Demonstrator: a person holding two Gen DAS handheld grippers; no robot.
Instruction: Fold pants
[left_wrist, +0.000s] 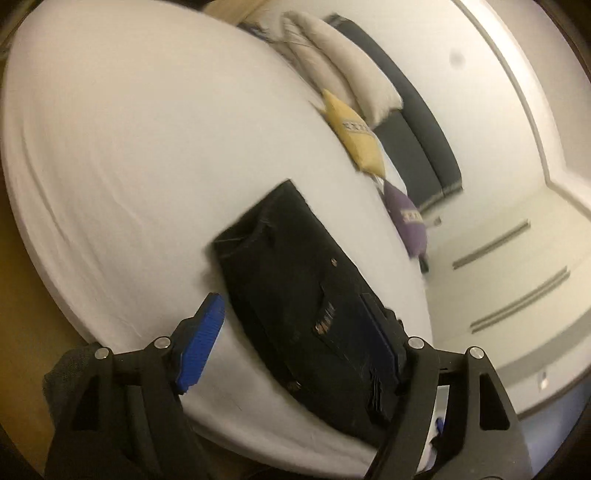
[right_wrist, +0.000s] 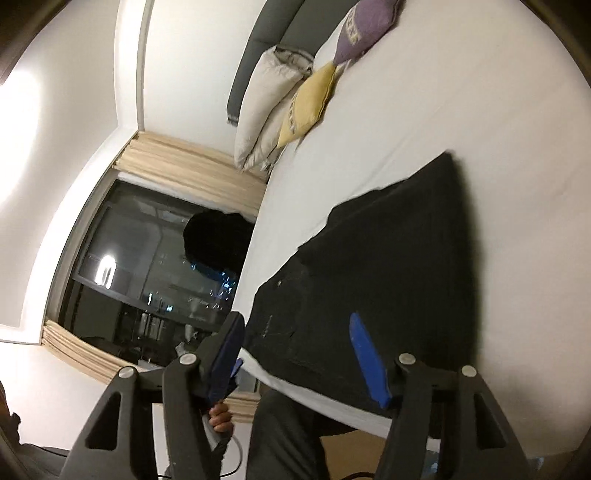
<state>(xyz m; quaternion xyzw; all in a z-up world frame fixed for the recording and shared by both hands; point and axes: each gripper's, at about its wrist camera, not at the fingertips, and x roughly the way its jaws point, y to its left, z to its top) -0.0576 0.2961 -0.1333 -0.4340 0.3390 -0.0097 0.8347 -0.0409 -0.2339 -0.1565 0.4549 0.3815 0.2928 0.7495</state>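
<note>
Black pants lie folded into a compact rectangle on the white bed, near its front edge. My left gripper is open, its blue pads wide apart, just above the near end of the pants. In the right wrist view the same pants lie on the bed sheet. My right gripper is open too, its fingers spread over the near edge of the pants. Neither gripper holds cloth.
A yellow cushion, a purple cushion and pale pillows lie along the dark headboard. The right wrist view shows them too, with a dark window and beige curtain beyond the bed's edge.
</note>
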